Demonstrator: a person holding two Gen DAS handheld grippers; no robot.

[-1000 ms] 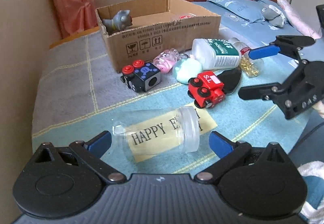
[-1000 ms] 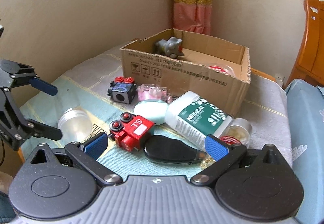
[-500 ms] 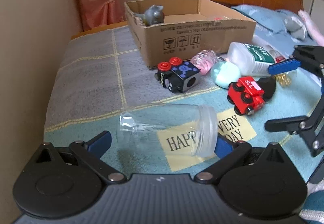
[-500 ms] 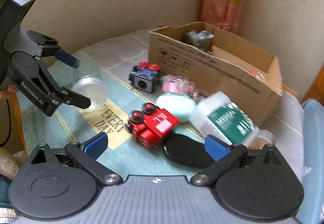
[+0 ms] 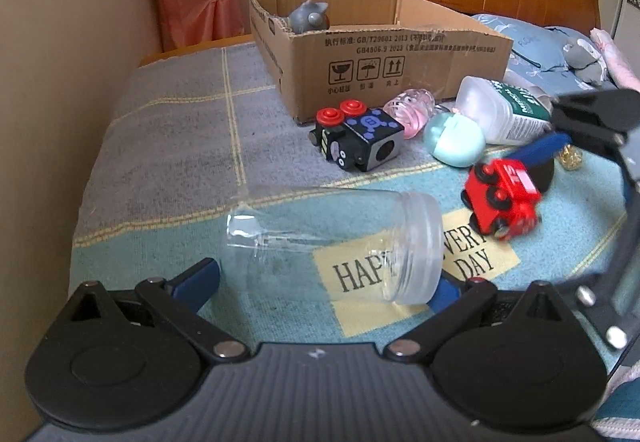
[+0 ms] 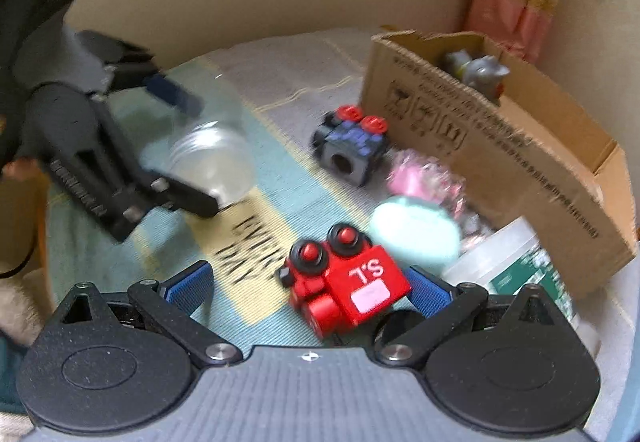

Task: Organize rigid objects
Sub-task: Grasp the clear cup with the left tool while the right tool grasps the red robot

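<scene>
Found much of the right wrist view smeared by motion blur: could barely read the lettering on the yellow patch of the woven blue-grey mat [image 5: 180, 146], and could not make out the pink translucent trinket [image 6: 424, 178] beyond its colour. Saw only a dark sliver of a black oval thing [image 5: 544, 174], hidden behind the red toy train [image 6: 344, 282].

Noted the clear plastic jar with the frosted screw cap [image 5: 332, 242] on its side over the mat, long axis crosswise to the left tongs [image 5: 322, 284], cap toward the right, base toward the wall. Saw those tongs spread wide with the jar between the fingers and a gap at the left pad. Lost the right pad behind the cap, so could not tell whether it touched. Could not tell either whether the jar rested on the mat or hung just above it.

Got the cap end-on only from the right wrist view. Saw there the right tongs [image 6: 308, 286] wide open around the train, gripping nothing. Saw the train's smokestack knobs pointing away from the camera.

Got from the left view alone the sharp print on the open cardboard box [image 5: 400, 58] and the white bottle with the green label [image 5: 500, 110] lying beside it, partly cut off by the right tongs.
</scene>
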